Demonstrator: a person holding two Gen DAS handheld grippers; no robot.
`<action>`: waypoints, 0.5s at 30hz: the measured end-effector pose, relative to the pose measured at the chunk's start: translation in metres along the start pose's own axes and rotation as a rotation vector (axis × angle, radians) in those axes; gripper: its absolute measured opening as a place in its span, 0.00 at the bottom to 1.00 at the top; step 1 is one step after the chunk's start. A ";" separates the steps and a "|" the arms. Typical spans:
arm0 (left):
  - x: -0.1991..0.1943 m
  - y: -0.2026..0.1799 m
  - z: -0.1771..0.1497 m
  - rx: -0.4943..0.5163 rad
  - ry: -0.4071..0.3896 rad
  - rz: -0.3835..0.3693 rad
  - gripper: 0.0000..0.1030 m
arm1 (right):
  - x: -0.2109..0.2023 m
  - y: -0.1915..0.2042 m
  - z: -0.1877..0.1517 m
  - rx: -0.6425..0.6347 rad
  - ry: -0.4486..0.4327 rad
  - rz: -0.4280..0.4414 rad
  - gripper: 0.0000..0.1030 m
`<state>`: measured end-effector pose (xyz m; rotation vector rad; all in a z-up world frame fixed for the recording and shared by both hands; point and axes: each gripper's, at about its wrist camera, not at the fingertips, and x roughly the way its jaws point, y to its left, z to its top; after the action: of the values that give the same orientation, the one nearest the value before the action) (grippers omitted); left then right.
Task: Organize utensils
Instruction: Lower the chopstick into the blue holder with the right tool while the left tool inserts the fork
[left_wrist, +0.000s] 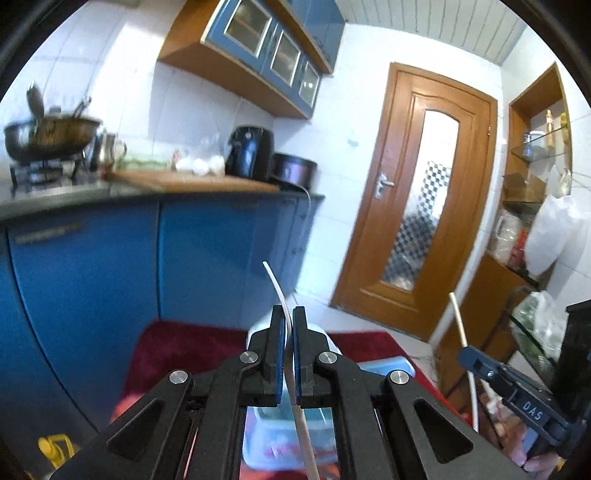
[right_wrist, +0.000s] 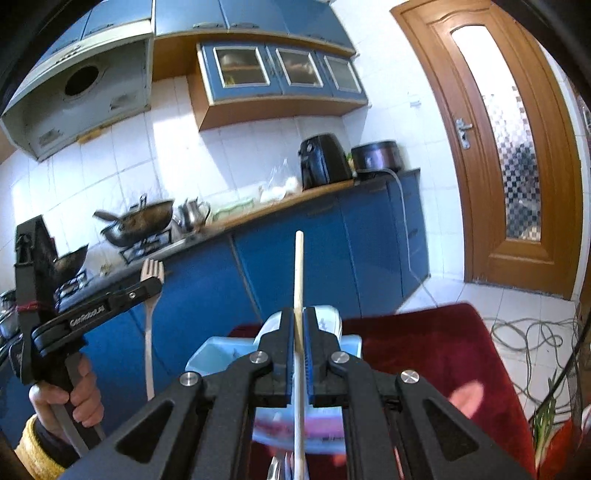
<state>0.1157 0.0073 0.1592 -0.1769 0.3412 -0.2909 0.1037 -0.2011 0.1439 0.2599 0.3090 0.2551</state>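
Observation:
My left gripper (left_wrist: 289, 314) is shut on a pale wooden fork (left_wrist: 276, 284), seen edge-on and rising past the fingertips. In the right wrist view the same left gripper (right_wrist: 153, 284) holds that fork (right_wrist: 151, 271) tines up, a hand on its grip. My right gripper (right_wrist: 299, 314) is shut on a straight wooden chopstick (right_wrist: 298, 266) that points up and away; from the left wrist view this right gripper (left_wrist: 467, 356) and its chopstick (left_wrist: 458, 321) show at the right. Below both lies a light blue utensil tray (right_wrist: 210, 354) on a dark red cloth (right_wrist: 424, 339).
Blue cabinets carry a counter (right_wrist: 258, 216) with a wok (right_wrist: 144, 221) on the stove, a kettle (right_wrist: 194, 214), a black air fryer (right_wrist: 323, 160) and a rice cooker (right_wrist: 376, 155). A wooden door (right_wrist: 506, 147) stands right; cables (right_wrist: 524, 336) lie on the floor. Cluttered shelves (left_wrist: 528, 206) stand far right.

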 end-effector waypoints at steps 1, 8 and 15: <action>0.003 -0.001 0.005 0.016 -0.022 0.015 0.03 | 0.006 -0.001 0.003 0.002 -0.013 -0.004 0.06; 0.027 -0.008 0.020 0.080 -0.101 0.056 0.03 | 0.047 -0.008 0.016 0.004 -0.096 -0.054 0.06; 0.051 -0.012 0.010 0.103 -0.126 0.080 0.03 | 0.075 -0.012 0.003 -0.023 -0.127 -0.090 0.06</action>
<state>0.1619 -0.0188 0.1553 -0.0797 0.2070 -0.2161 0.1766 -0.1914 0.1237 0.2374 0.1915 0.1520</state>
